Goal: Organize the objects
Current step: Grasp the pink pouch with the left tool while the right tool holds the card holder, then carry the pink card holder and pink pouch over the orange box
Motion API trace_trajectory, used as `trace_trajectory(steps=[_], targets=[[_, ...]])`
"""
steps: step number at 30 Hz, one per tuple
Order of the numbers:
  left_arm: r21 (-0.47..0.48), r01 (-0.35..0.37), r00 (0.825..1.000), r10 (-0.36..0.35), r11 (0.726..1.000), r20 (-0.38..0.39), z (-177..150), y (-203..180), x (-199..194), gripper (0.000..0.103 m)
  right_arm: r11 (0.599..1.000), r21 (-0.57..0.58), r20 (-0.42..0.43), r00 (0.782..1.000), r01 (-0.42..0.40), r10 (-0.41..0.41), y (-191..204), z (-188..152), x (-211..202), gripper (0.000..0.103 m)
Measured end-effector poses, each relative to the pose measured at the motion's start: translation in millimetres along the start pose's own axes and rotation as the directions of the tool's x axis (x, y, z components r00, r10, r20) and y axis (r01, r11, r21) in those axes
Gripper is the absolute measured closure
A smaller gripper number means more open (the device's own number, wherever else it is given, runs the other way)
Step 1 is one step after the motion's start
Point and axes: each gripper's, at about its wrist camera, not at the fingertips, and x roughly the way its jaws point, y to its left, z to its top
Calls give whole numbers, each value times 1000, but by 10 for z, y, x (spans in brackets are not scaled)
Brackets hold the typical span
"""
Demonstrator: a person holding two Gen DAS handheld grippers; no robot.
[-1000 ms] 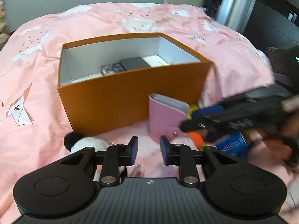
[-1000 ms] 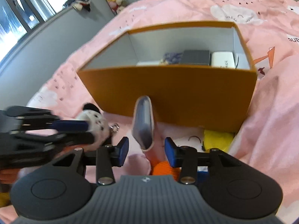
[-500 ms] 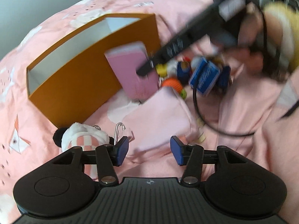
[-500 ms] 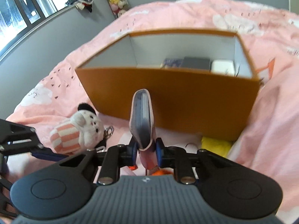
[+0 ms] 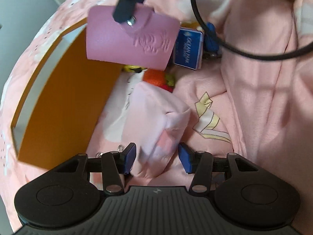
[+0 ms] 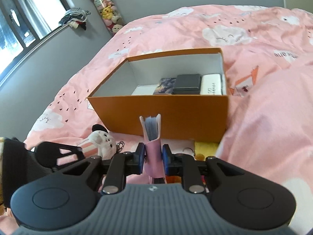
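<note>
Pink bedding [image 6: 264, 117] covers the whole work surface, soft and uneven — nothing set on it stands firmly.

Card holder [image 6: 153, 137]: at lower centre of the right wrist view, upright, open edge up, its leaves fanned. The right gripper [image 6: 153, 159] has it clamped low on the closed spine end; the jaws have just been closing and both pads now press its covers. In the left wrist view it hangs at upper centre, clear of the bedding. Judged light and thin, with flexible covers and loose inner sleeves — a grip near the spine keeps it shut; a grip near the open edge would let it splay. Its surface looks smooth, so slip under a loose hold is possible.

Box [image 6: 160, 115]: orange, open-topped, directly beyond the holder at frame centre. Flat items already lie along its far right floor; the near left floor appears free.

Left gripper [image 5: 156, 157]: at lower centre of its own view, jaws wide after just opening, a fold of bedding between them, pads not pressing it.

Plush [image 6: 101, 141]: lower left of the right view, beside the box.
</note>
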Motion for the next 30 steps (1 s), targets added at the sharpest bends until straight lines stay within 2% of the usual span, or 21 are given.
trace_trajectory(steps=[1,5,7,9,11,13,16,21,24,26,28,30], targets=[[6,-10,1000,10,1000,4,12,-17,41,54,1000,3,2,1000,12,-12,-17,-17,-35,83],[-69,-25,999,27,997,26,35,3,81,64,999,37,3,1000,22,-22,-79,-75,-84,84],[-147,-23,999,30,989,43,27,59,26,68,998,54,0,1000,22,-22,-101,-76,-93,85],[-255,-17,998,33,967,57,24,147,-41,71,998,62,1,1000,20,-20,-116,-62,-94,85],[-375,-1,996,35,927,83,31,267,-112,73,997,77,7,1000,11,-11,-131,-33,-109,85],[-488,39,991,30,872,133,8,407,-243,75,996,89,18,1000,-6,5,-145,24,-139,85],[-613,121,973,30,780,231,-25,611,-494,77,995,91,45,999,-34,30,-146,173,-225,85],[-698,203,925,100,687,367,-23,1042,-942,77,995,61,121,990,-75,67,-120,603,-397,85],[-742,239,899,145,626,413,-14,1399,-1132,77,996,39,163,984,-76,69,-111,904,-372,85],[-761,246,885,180,601,429,25,1635,-1171,77,997,31,173,983,-66,60,-126,1114,-246,85],[-783,224,885,215,580,413,57,1811,-1145,77,996,54,155,986,-65,56,-190,1280,-36,85],[-810,215,893,227,545,390,73,1976,-1039,77,995,83,116,993,-49,39,-271,1377,252,85]])
